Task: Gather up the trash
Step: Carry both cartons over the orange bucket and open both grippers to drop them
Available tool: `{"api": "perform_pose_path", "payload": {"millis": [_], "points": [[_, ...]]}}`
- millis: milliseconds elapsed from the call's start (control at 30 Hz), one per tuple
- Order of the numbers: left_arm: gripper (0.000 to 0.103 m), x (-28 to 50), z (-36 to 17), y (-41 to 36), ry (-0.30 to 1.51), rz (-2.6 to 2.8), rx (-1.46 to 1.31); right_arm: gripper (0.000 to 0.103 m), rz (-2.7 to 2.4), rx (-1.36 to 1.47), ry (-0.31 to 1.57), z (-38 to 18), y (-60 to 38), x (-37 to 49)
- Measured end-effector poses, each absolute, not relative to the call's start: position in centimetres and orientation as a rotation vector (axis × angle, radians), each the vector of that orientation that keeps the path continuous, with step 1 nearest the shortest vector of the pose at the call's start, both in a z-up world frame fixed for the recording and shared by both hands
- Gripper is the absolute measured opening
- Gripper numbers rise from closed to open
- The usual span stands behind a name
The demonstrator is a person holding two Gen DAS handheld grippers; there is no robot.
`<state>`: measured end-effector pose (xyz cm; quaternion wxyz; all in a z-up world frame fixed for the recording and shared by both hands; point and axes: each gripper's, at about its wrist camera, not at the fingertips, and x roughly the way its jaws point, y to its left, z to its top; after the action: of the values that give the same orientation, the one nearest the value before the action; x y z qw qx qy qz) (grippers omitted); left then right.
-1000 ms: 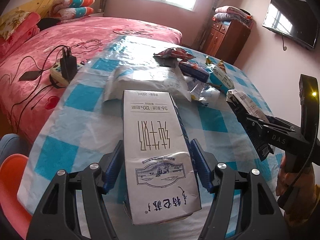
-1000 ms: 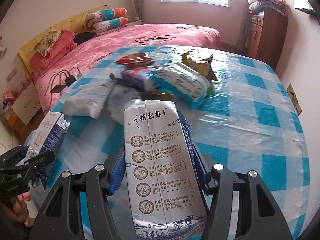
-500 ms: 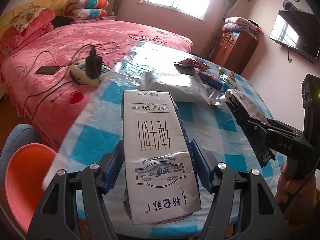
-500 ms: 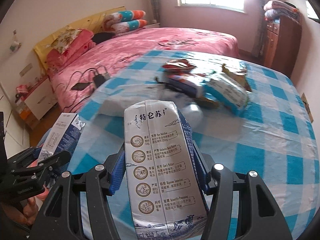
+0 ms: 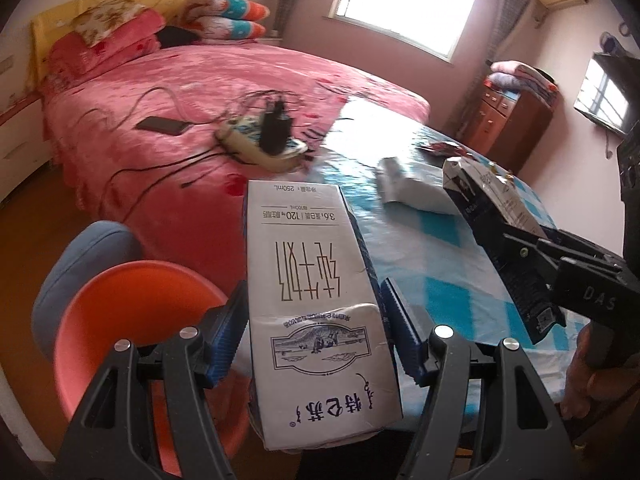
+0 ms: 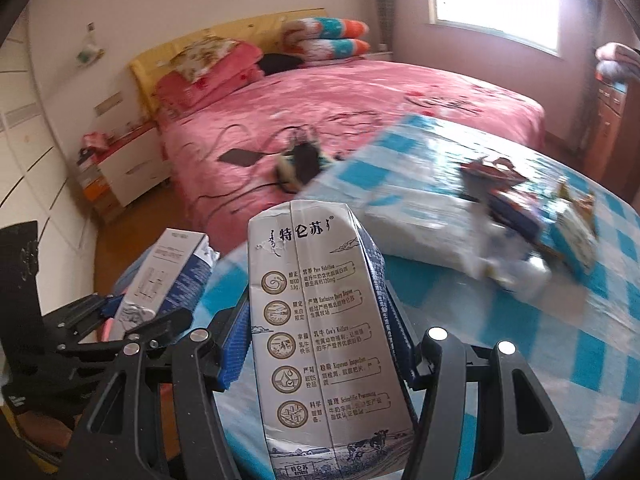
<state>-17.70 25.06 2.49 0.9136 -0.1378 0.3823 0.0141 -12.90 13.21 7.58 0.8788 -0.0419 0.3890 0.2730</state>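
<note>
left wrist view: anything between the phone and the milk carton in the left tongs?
Yes: a power strip with a black charger plugged in, on the pink bedspread.

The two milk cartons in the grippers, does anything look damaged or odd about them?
The white milk carton in the left gripper is creased and dented across its middle. The grey milk carton in the right gripper has a pinched-in top. No spill shows.
</note>
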Motion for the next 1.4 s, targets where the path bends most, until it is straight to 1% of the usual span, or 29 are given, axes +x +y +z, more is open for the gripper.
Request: {"api": "perform_pose_path", "payload": {"millis": [300,767,833,867,900,1067,1333,1400], "points": [[0.067,-20.6,1.2,30.2,0.806,0.143,-0.316,0.06,0.708,-0.121,0.83,7.5,20.0,-13.8],[0.067,-23.1,-3.8,36.2,0.911,0.31,-0.382,0.061,0.9,-0.156,0.87,6.6,28.8,-15.2],[0.069,-23.3,-4.5,36.9,0.933,0.342,-0.395,0.074,0.923,-0.135,0.891,6.0,29.6,-15.0],[0.07,-23.4,-4.8,37.3,0.942,0.353,-0.403,0.087,0.922,-0.123,0.894,5.9,29.7,-15.0],[0.072,-23.6,-5.0,37.7,0.948,0.369,-0.409,0.089,0.925,-0.1,0.897,5.7,29.6,-14.9],[0.075,-24.3,-4.6,38.4,0.93,0.405,-0.383,0.089,0.902,0.01,0.922,5.2,27.5,-14.0],[0.076,-24.1,-3.8,37.8,0.91,0.403,-0.367,0.089,0.805,0.078,0.853,5.7,22.7,-13.6],[0.076,-24.0,-3.6,37.4,0.908,0.392,-0.36,0.091,0.787,0.075,0.843,5.5,21.8,-13.7]]}}
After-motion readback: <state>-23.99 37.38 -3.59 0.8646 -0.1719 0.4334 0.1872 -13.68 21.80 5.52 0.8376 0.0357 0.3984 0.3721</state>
